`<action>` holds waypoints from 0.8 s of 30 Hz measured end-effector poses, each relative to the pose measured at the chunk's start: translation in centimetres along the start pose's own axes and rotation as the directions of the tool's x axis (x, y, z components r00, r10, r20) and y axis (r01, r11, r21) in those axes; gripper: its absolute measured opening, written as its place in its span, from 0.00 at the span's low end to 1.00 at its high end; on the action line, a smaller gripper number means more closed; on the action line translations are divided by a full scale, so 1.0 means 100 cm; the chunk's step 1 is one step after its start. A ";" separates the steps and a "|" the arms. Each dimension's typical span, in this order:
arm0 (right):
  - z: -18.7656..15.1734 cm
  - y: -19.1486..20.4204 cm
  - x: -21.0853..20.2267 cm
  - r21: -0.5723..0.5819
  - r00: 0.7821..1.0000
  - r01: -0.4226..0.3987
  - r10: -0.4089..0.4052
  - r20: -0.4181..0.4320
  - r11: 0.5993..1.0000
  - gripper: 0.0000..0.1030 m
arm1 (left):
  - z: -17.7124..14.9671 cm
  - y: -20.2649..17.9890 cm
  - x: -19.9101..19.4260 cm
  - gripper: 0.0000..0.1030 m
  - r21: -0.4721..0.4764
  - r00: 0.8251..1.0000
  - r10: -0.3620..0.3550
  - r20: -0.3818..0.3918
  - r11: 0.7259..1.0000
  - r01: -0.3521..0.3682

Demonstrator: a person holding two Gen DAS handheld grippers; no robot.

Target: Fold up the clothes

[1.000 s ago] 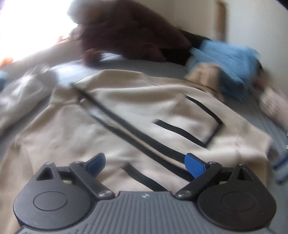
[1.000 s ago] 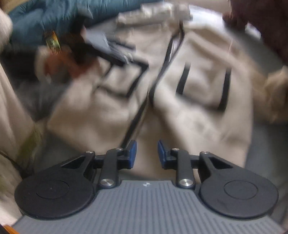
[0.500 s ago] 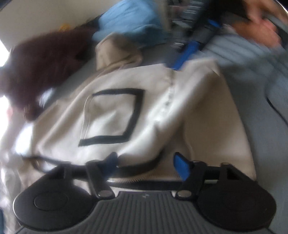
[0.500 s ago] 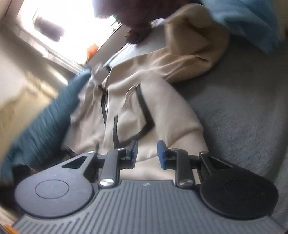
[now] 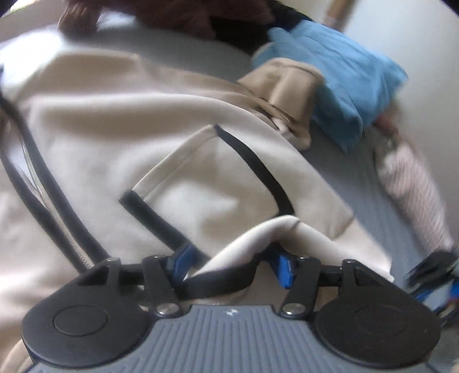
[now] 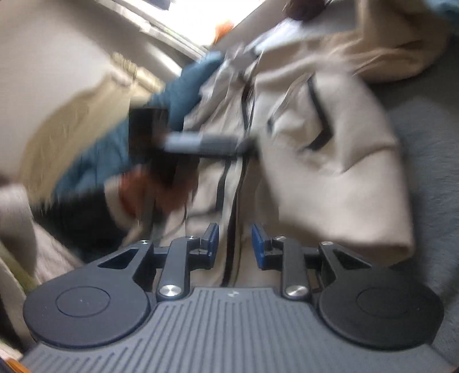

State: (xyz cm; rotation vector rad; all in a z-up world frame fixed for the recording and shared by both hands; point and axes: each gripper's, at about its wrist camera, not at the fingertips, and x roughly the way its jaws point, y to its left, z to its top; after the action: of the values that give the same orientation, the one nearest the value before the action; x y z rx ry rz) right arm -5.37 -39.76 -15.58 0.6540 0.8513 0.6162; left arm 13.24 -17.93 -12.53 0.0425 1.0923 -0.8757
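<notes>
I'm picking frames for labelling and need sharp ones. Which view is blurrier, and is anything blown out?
Right wrist view: heavy motion smear over the beige jacket and the other gripper, window blown out white; only the right gripper is sharp. Left wrist view: milder blur, jacket pocket readable, edges soft.

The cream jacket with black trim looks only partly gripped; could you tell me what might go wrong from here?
1. The left gripper has only a bunched hem fold of the cream jacket between its fingers; it may slip when lifted.
2. The right gripper straddles the zipper, jaws apart, so closing could catch that hard edge instead of cloth.
3. The tan garment touches the jacket and may drag along.
</notes>
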 end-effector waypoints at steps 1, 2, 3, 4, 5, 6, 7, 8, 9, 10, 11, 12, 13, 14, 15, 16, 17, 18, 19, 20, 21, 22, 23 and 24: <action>0.005 -0.006 0.005 0.021 0.999 0.022 -0.022 0.024 1.000 0.24 | 0.006 0.005 -0.001 0.64 -0.033 1.000 -0.025 0.003 0.999 0.025; 0.010 -0.013 0.009 0.042 0.998 0.043 -0.045 0.048 0.998 0.24 | 0.010 0.010 -0.003 0.66 -0.062 0.999 -0.047 0.013 0.997 0.048; 0.017 -0.022 0.012 0.081 0.994 0.056 -0.063 0.085 0.995 0.24 | 0.013 0.014 -0.006 0.67 -0.088 0.997 -0.068 0.026 0.994 0.070; 0.024 -0.035 0.011 0.140 0.988 0.058 -0.077 0.135 0.988 0.24 | 0.015 0.018 -0.010 0.70 -0.110 0.995 -0.088 0.043 0.990 0.092; 0.029 -0.047 0.008 0.195 0.979 0.051 -0.088 0.184 0.979 0.24 | 0.017 0.022 -0.014 0.74 -0.129 0.992 -0.108 0.062 0.985 0.115; 0.034 -0.058 0.003 0.245 0.968 0.036 -0.095 0.232 0.969 0.24 | 0.018 0.025 -0.018 0.75 -0.147 0.989 -0.128 0.081 0.979 0.138; 0.037 -0.067 -0.001 0.294 0.957 0.016 -0.100 0.273 0.956 0.24 | 0.018 0.029 -0.021 0.76 -0.161 0.985 -0.141 0.096 0.975 0.155; 0.038 -0.074 -0.004 0.331 0.949 0.001 -0.106 0.298 0.944 0.24 | 0.017 0.031 -0.023 0.76 -0.168 0.984 -0.143 0.104 0.973 0.159; 0.038 -0.078 -0.007 0.355 0.942 -0.005 -0.114 0.314 0.935 0.24 | 0.016 0.034 -0.024 0.76 -0.172 0.984 -0.141 0.110 0.972 0.158; 0.038 -0.082 -0.011 0.379 0.936 -0.012 -0.123 0.330 0.926 0.24 | 0.014 0.036 -0.025 0.76 -0.172 0.984 -0.132 0.117 0.973 0.151; 0.037 -0.082 -0.012 0.386 0.933 -0.011 -0.129 0.335 0.922 0.24 | 0.012 0.037 -0.025 0.76 -0.167 0.985 -0.119 0.125 0.976 0.139; 0.036 -0.079 -0.012 0.375 0.936 -0.002 -0.131 0.328 0.927 0.24 | 0.010 0.037 -0.023 0.76 -0.160 0.987 -0.098 0.130 0.980 0.118; 0.034 -0.075 -0.011 0.364 0.938 0.007 -0.133 0.322 0.931 0.24 | 0.009 0.036 -0.020 0.76 -0.152 0.989 -0.072 0.133 0.984 0.092; 0.033 -0.072 -0.010 0.353 0.940 0.016 -0.134 0.313 0.935 0.25 | 0.007 0.035 -0.018 0.76 -0.141 0.989 -0.047 0.138 0.988 0.067; 0.033 -0.070 -0.006 0.345 0.945 0.023 -0.133 0.300 0.938 0.25 | 0.006 0.034 -0.018 0.76 -0.129 0.989 -0.033 0.145 0.990 0.052; 0.034 -0.071 -0.002 0.341 0.948 0.028 -0.133 0.288 0.940 0.25 | 0.005 0.033 -0.019 0.76 -0.117 0.988 -0.024 0.153 0.992 0.042; 0.036 -0.072 0.002 0.342 0.951 0.032 -0.134 0.280 0.939 0.25 | 0.004 0.032 -0.020 0.76 -0.108 0.987 -0.022 0.160 0.993 0.039; 0.037 -0.073 0.005 0.343 0.953 0.036 -0.136 0.272 0.939 0.25 | 0.003 0.031 -0.023 0.76 -0.103 0.986 -0.024 0.167 0.994 0.041; 0.038 -0.073 0.009 0.344 0.954 0.038 -0.136 0.267 0.938 0.25 | 0.002 0.031 -0.025 0.76 -0.098 0.985 -0.026 0.173 0.994 0.043; 0.040 -0.073 0.013 0.345 0.955 0.035 -0.133 0.264 0.938 0.26 | 0.001 0.030 -0.030 0.76 -0.088 0.983 -0.027 0.181 0.995 0.044; 0.040 -0.075 0.016 0.345 0.957 0.030 -0.127 0.262 0.938 0.27 | 0.000 0.029 -0.036 0.76 -0.074 0.981 -0.029 0.190 0.996 0.043; 0.040 -0.074 0.018 0.341 0.959 0.025 -0.119 0.257 0.940 0.28 | -0.002 0.027 -0.043 0.76 -0.057 0.979 -0.032 0.200 0.997 0.045; 0.039 -0.071 0.020 0.332 0.962 0.019 -0.107 0.250 0.943 0.29 | -0.006 0.025 -0.051 0.77 -0.035 0.977 -0.044 0.211 0.998 0.053; 0.037 -0.068 0.022 0.323 0.965 0.013 -0.096 0.243 0.946 0.30 | -0.010 0.023 -0.059 0.77 -0.012 0.974 -0.063 0.218 0.998 0.067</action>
State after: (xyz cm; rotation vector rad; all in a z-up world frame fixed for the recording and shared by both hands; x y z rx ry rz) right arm 0.33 -43.59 -19.73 0.9785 0.7281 0.3339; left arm 13.00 -12.40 -9.23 -0.1036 0.9010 -0.9060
